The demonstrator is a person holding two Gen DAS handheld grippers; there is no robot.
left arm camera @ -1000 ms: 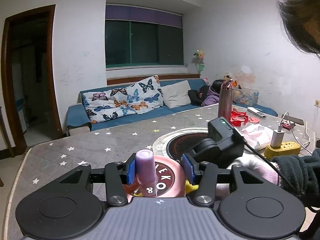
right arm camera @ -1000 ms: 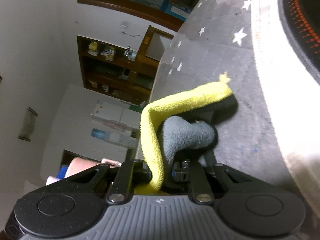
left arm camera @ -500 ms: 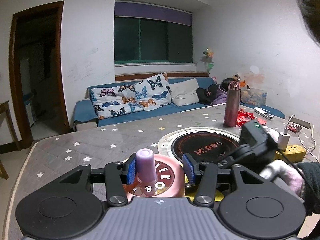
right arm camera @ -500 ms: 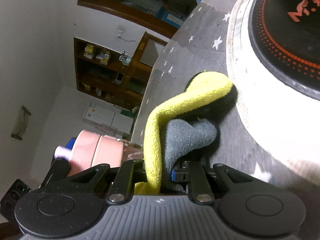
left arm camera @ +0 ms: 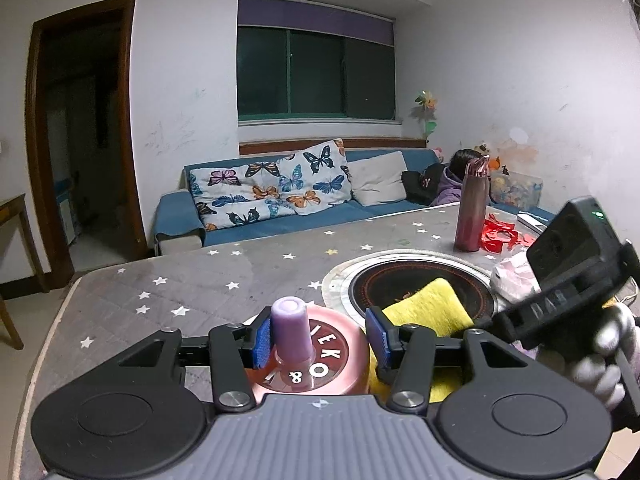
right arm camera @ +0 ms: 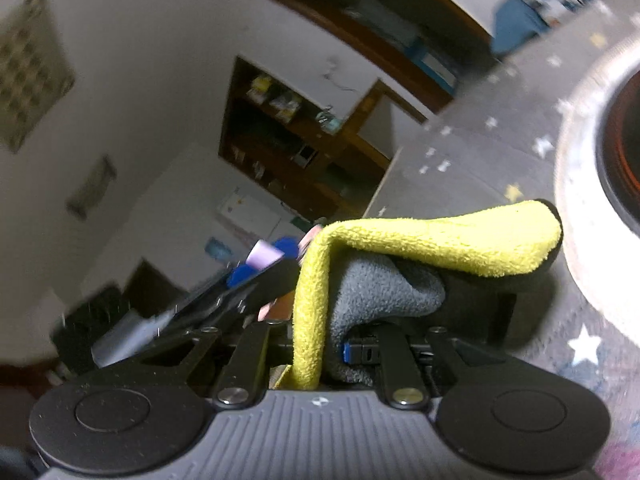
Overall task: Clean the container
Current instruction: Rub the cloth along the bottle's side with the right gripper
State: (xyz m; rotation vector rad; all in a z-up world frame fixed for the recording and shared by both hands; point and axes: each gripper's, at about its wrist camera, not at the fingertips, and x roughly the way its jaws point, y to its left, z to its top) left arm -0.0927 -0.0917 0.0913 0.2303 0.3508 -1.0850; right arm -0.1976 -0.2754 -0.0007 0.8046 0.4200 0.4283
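A pink round container (left arm camera: 332,364) with a purple spout (left arm camera: 290,332) sits between the blue pads of my left gripper (left arm camera: 320,334), which is shut on it just above the table. The yellow and grey cloth (right arm camera: 440,240) is pinched in my right gripper (right arm camera: 324,344), which is shut on it; the fold hides the fingertips. In the left wrist view the cloth (left arm camera: 428,308) hangs just right of the container, with the right gripper's camera housing (left arm camera: 572,248) behind it. The right wrist view shows the spout (right arm camera: 264,258) just left of the cloth.
The table has a grey star-patterned cover (left arm camera: 180,292) and a round hob (left arm camera: 420,288) set into it. Behind stand a pink metal flask (left arm camera: 472,208) and red scraps (left arm camera: 500,236). A gloved hand (left arm camera: 608,352) holds the right gripper. A blue sofa (left arm camera: 280,216) with a person on it lies beyond.
My right gripper has lifted the cloth off the table, rolled, and swung out to the right of the container. The left gripper and the container have stayed in place.
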